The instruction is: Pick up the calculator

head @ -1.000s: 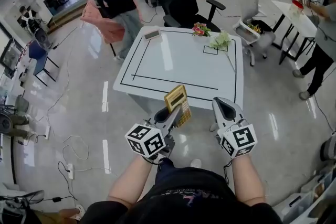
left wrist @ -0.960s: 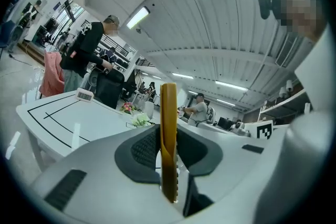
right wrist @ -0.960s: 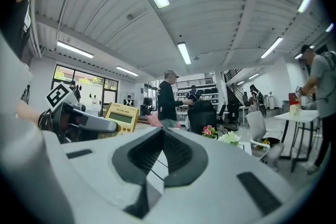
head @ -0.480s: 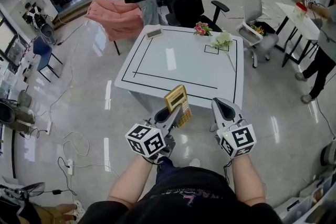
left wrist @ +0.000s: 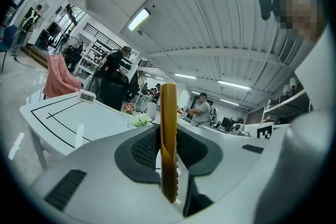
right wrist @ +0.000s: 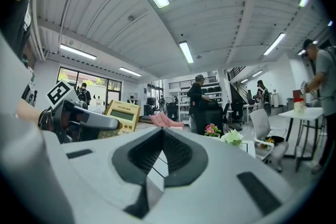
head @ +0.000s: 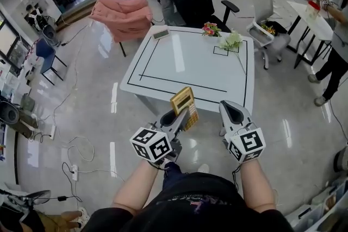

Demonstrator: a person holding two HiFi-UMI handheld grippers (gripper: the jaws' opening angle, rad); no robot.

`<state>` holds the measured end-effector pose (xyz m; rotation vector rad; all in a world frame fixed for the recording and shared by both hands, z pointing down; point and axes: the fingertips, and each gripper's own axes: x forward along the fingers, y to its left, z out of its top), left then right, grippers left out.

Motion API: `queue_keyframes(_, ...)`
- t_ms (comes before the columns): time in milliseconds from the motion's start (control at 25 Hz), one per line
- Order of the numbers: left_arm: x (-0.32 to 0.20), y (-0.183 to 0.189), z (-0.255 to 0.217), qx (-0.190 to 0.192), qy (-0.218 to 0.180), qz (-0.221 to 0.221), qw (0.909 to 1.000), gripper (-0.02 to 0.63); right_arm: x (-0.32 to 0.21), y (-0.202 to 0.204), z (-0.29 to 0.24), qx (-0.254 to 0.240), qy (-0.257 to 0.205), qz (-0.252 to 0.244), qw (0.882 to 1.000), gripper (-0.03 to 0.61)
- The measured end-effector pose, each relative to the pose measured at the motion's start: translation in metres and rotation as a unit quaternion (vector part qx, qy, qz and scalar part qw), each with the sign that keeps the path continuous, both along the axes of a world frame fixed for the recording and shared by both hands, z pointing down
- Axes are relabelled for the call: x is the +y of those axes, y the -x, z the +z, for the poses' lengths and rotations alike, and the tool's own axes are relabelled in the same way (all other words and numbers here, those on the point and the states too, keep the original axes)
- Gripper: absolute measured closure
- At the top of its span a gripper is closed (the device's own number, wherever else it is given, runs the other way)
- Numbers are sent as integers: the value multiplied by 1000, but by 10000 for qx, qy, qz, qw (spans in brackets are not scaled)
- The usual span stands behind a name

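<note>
Both hands unmoved since a second ago: left tongs (head: 177, 117) clamp calculator (head: 183, 106) clear of worktop (head: 190, 68), right tongs (head: 232, 111) clenched empty. Pickup looks done.

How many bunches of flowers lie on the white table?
2. A pink bunch at the far edge of the table, a white bunch right of it. None seems hidden.

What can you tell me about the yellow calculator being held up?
The calculator is a flat, gold-yellow slab, plastic by the look of it, with a pale greenish display near its top and rows of small keys below. It stands roughly upright in the air, short of the white table, with its lower part clamped in the left gripper. Seen from that gripper's view it is edge-on and thin. Nothing else touches it.
</note>
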<state>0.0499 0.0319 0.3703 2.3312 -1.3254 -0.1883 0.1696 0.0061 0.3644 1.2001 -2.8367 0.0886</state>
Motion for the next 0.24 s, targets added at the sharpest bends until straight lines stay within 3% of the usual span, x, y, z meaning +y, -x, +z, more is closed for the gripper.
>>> queue_keyframes(240,0,-1,-3,-11,-9,6,10000,534,-1,-1,-3,4,-3,-2,10000,577)
